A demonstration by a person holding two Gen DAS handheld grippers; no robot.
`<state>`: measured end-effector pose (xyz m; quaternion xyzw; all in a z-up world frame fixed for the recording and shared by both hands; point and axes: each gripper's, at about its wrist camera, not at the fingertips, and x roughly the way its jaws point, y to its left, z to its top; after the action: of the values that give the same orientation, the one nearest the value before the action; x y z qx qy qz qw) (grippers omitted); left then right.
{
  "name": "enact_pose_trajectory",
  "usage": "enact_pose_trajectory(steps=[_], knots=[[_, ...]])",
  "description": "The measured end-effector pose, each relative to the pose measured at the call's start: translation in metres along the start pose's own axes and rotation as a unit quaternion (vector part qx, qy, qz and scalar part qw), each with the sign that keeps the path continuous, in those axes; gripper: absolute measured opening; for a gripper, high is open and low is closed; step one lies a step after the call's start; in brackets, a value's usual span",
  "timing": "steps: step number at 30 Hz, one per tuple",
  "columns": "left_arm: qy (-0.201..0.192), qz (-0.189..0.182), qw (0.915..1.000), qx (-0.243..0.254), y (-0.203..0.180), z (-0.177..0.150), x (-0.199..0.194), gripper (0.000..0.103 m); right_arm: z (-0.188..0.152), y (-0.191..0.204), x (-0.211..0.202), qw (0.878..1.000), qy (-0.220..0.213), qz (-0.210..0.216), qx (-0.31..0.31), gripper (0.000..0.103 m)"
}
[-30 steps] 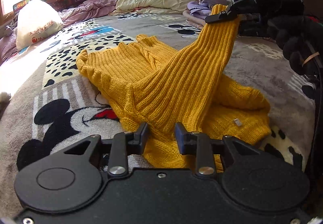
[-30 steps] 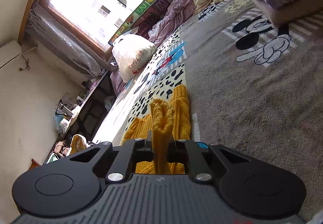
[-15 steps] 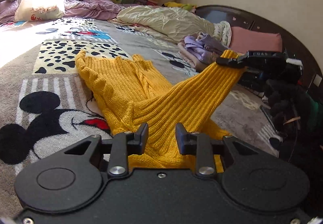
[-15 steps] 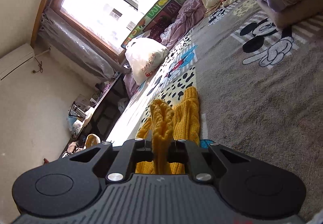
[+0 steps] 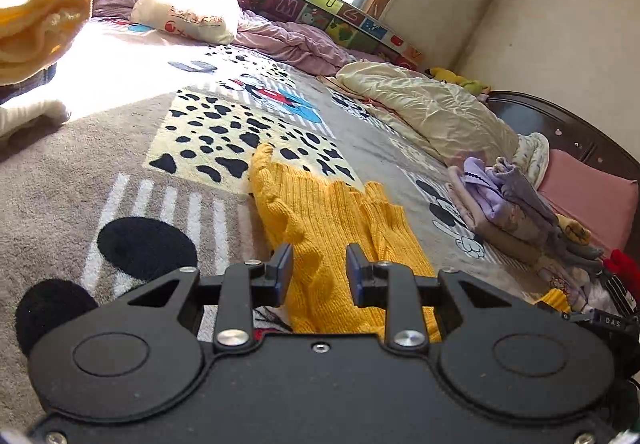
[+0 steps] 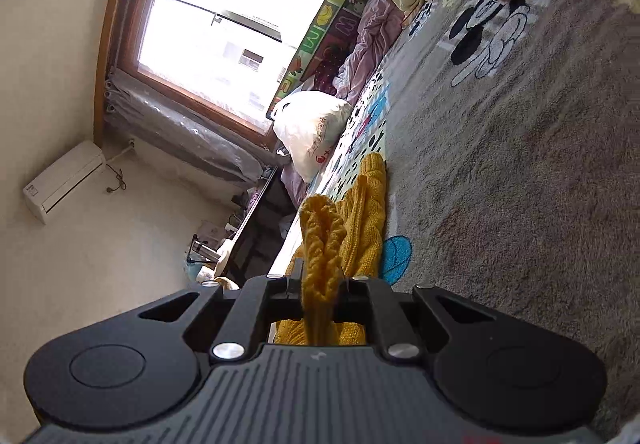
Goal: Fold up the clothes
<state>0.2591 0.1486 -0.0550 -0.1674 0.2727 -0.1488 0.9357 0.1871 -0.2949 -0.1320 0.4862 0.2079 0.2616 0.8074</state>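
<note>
Lying spread on the bed's cartoon-print blanket (image 5: 120, 148) is a mustard-yellow knit sweater (image 5: 320, 212), its far end reaching the spotted dalmatian patch of the print. The left gripper (image 5: 318, 270) hovers right over the near part of it with its two fingers parted, yellow knit showing in the gap between them, not pinched as far as I can see. The right gripper (image 6: 318, 284) is clamped tight on a bunched-up ribbed bit of that same sweater, looks like a cuff or hem end, which sticks up between the fingers while the rest trails down onto the blanket.

Over toward the headboard side there's a stack of folded purple clothes (image 5: 500, 204) sitting on the blanket, well apart from the sweater, and a crumpled cream quilt (image 5: 432, 112) beyond that. A white pillow (image 5: 188, 0) sits at the far edge under the window, next to a rumpled pink sheet (image 5: 288, 44). Something yellow and fuzzy (image 5: 36, 28) is at the left edge, too close to make out.
</note>
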Motion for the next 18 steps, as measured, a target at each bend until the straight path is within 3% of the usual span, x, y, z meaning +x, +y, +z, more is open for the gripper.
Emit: enact_pose_trajectory(steps=[5,9,10,12,13,16,18], knots=[[0.008,0.006,0.9988,-0.048,0.023,0.021,0.042,0.024,0.002,-0.014,-0.010,0.999,-0.007,0.037,0.026,0.012],[0.023,-0.005,0.9995,0.022,0.008,0.027,0.070,0.023,0.006,-0.023,-0.013,0.998,0.002,0.043,0.051,0.012],[0.046,-0.016,0.9971,0.057,0.000,0.024,0.080,0.023,0.005,-0.026,-0.013,0.997,0.005,0.044,0.058,0.012],[0.092,-0.027,0.9859,0.137,-0.020,0.015,0.097,0.023,0.005,-0.027,-0.009,0.997,0.011,0.046,0.061,0.012],[0.097,-0.026,0.9796,0.174,-0.028,0.008,0.102,0.023,0.005,-0.026,-0.006,0.997,0.015,0.044,0.054,0.012],[0.091,-0.064,0.9816,0.156,-0.023,0.010,0.095,0.023,0.005,-0.023,-0.001,0.998,0.022,0.040,0.042,0.012],[0.065,-0.073,0.9872,0.126,-0.011,0.019,0.085,0.023,0.004,-0.025,0.001,0.998,0.023,0.036,0.043,0.012]])
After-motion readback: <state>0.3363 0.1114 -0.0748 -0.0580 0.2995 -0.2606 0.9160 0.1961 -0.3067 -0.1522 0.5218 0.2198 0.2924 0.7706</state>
